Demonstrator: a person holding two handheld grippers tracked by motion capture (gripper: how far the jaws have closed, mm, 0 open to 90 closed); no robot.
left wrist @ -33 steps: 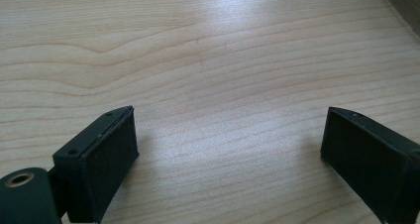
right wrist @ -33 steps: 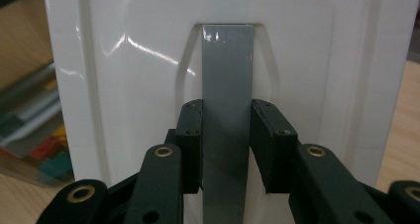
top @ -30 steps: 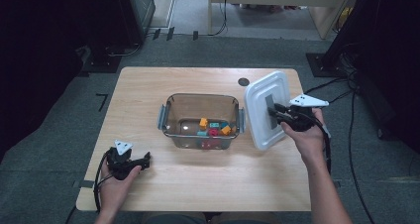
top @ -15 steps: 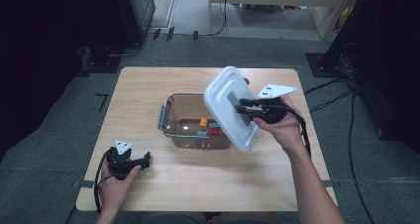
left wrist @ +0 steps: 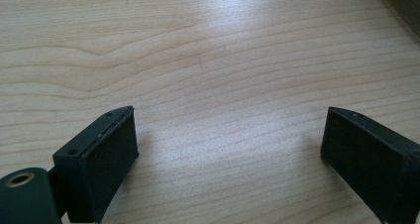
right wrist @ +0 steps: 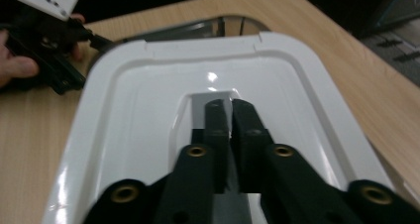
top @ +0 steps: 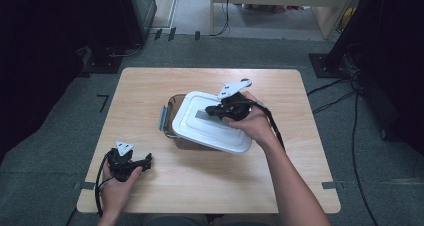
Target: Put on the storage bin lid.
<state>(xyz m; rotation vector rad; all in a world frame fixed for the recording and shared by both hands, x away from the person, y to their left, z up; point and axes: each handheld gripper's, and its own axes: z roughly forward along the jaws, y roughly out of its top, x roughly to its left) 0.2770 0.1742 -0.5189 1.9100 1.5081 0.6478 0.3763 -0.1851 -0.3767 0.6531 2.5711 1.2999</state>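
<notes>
Carried leftward, the white lid (top: pixel 210 123) now covers the clear container (top: pixel 172 117); right gripper (right wrist: pixel 224 107), jaws just tightened, pinches its handle; left gripper (left wrist: pixel 228 144) gapes, empty

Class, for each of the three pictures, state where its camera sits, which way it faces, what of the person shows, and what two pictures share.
High view: above the person's side, facing forward and down on the table; both forearms, left tongs, right tongs.
Left gripper view: on the left tongs, along open jaws over bare wood.
Right gripper view: on the right tongs, shut on the lid; the left hand beyond.
Shared: the high and right gripper views both show the lid over the box.
</notes>
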